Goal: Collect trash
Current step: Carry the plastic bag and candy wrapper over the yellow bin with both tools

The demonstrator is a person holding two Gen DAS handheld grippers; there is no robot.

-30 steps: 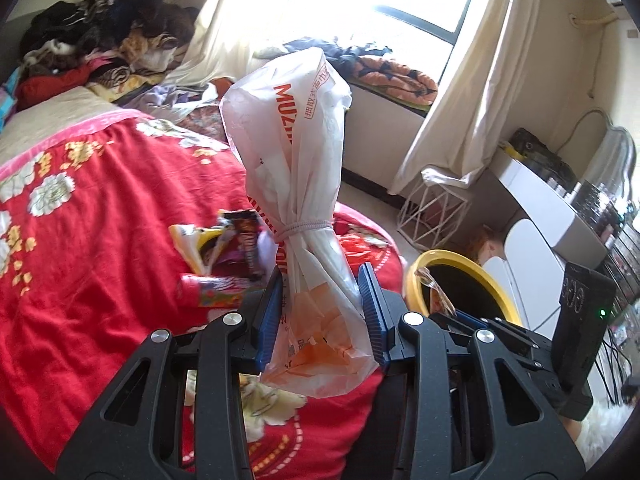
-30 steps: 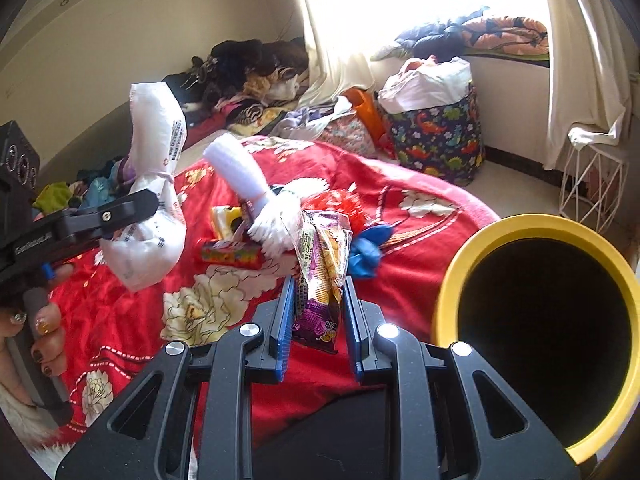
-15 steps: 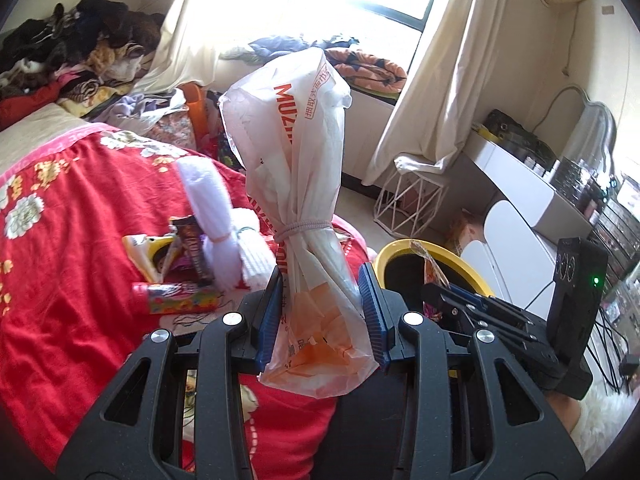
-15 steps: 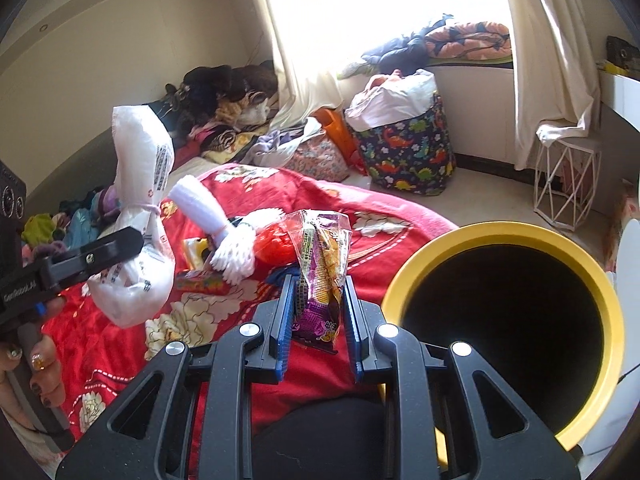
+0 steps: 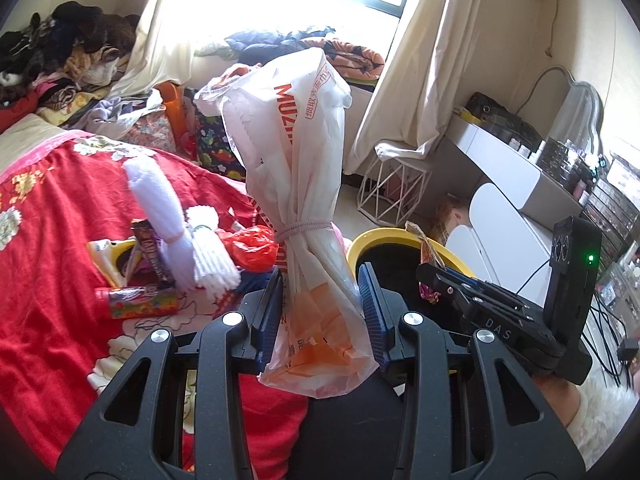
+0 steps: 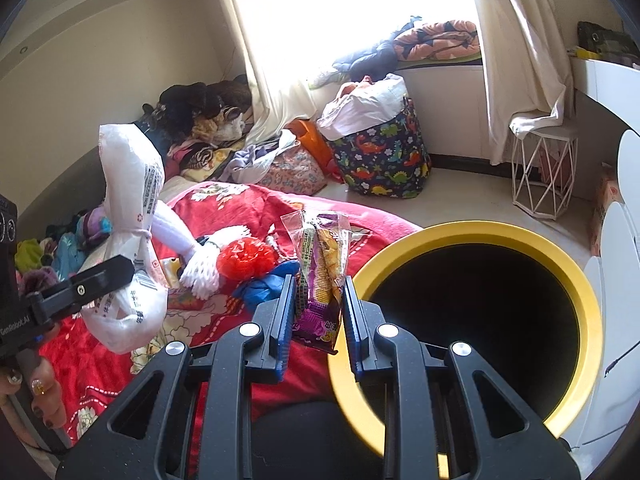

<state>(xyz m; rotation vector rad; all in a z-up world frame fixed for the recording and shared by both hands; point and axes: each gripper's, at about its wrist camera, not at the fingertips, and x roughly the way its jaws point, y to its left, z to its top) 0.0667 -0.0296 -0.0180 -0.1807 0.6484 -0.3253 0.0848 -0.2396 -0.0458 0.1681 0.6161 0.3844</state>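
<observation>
Beside the red bedspread [image 6: 100,364], the yellow-rimmed bin [image 6: 576,288] stands with its mouth open. Right gripper [image 6: 318,312] is clamped on a purple snack wrapper [image 6: 322,276], held upright just left of the bin rim. Left gripper [image 5: 318,312] is clamped on a tied white plastic bag [image 5: 296,184], upright, near the bin [image 5: 360,244]. On the bedspread lie a red crumpled bag [image 6: 244,258], a white knit item [image 5: 200,256] and a candy tube [image 5: 140,302].
</observation>
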